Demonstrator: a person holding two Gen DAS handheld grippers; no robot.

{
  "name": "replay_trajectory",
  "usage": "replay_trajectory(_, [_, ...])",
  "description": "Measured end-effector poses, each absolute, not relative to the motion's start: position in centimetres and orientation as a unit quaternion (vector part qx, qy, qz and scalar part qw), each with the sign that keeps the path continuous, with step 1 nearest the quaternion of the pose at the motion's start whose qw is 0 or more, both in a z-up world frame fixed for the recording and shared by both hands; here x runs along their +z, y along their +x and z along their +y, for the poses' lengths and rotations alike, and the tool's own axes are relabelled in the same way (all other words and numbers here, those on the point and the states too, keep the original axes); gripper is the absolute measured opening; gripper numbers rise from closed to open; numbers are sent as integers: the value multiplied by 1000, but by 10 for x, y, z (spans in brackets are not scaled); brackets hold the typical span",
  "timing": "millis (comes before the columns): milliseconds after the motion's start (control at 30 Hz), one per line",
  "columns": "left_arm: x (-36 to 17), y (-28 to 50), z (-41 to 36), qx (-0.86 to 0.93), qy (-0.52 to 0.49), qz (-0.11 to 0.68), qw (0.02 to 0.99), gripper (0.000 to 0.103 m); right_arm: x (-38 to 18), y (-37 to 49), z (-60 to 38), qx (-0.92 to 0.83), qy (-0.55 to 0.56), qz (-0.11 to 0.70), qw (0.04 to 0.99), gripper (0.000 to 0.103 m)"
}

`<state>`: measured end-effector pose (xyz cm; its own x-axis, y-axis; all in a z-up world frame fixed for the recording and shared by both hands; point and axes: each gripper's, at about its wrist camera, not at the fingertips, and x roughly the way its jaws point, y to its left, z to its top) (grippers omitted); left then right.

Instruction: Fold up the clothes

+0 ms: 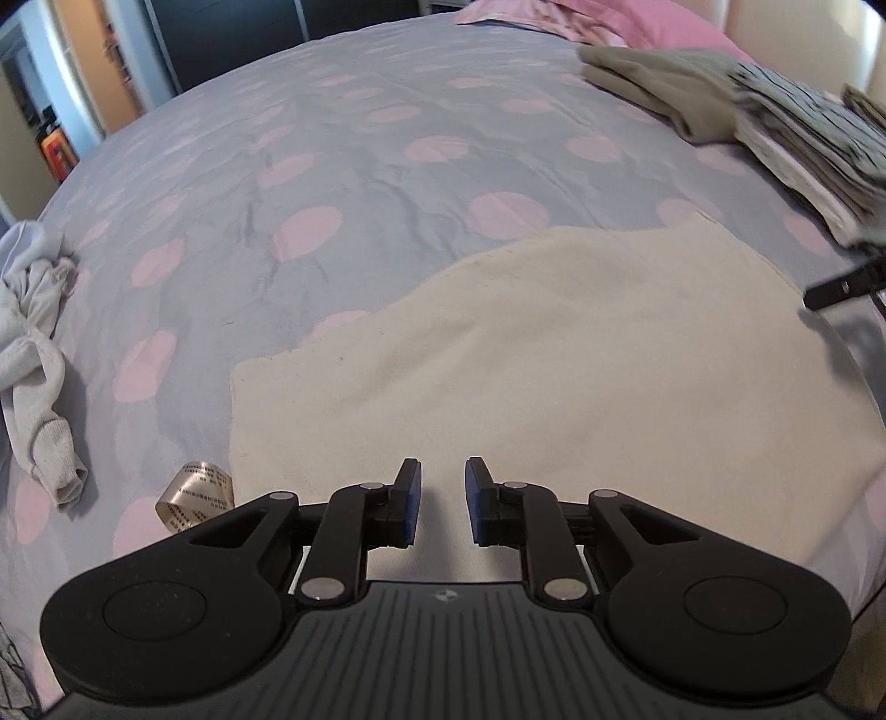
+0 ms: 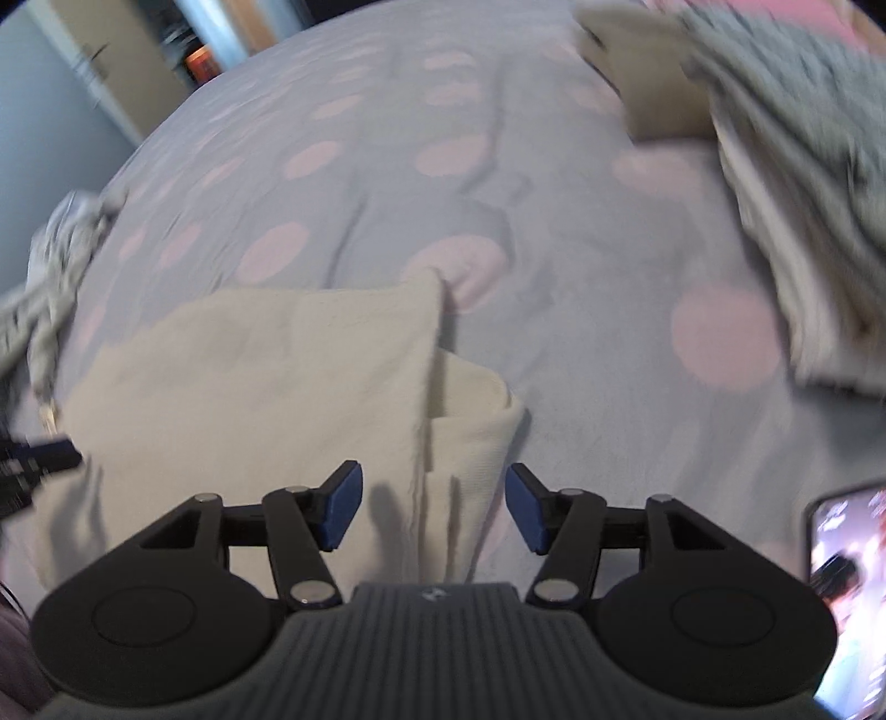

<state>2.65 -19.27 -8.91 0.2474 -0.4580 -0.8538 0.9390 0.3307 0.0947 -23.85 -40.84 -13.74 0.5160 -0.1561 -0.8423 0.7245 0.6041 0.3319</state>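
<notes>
The cream cloth (image 1: 554, 354) lies folded on the bed (image 1: 332, 166), just ahead of both sets of fingers. The left gripper (image 1: 443, 501) and right gripper (image 2: 434, 507) are released, grasping nothing. Beyond the fingers, a folded pile (image 1: 775, 127) looks done. Crumpled white clothes (image 1: 39, 343), off to the left, probably wait.

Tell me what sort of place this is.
Most likely a bedroom: the clothes lie on a bed with a grey, pink-spotted duvet cover, a pink pillow sits at its far end, and a stack of folded clothes rests nearby.
</notes>
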Motion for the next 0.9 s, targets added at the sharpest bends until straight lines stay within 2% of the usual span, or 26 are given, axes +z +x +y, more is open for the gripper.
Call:
replay_trajectory(300, [-93, 47, -203, -464, 298, 403, 730, 15, -169, -230, -428, -269, 418, 421, 759, 62])
replay_trajectory(367, [-92, 48, -202, -462, 298, 401, 733, 15, -170, -227, -426, -268, 414, 422, 761, 55])
replay_trajectory(433, [-91, 49, -201, -459, 297, 400, 735, 15, -168, -225, -424, -266, 411, 419, 764, 37])
replay_trajectory(467, [-91, 49, -200, -458, 296, 400, 737, 15, -167, -225, -423, -264, 410, 418, 766, 33])
replay_trajectory(500, [-90, 50, -199, -457, 295, 399, 739, 15, -166, -224, -423, -261, 410, 416, 768, 24])
replay_trajectory(533, [-89, 50, -197, -456, 293, 398, 740, 15, -164, -224, -422, -260, 409, 415, 770, 21])
replay_trajectory(700, [-80, 52, -185, -455, 287, 389, 748, 15, -143, -222, -414, -260, 396, 405, 782, 18])
replay_trajectory(900, [-69, 56, -161, -454, 281, 386, 752, 15, -99, -220, -401, -219, 438, 369, 790, 18])
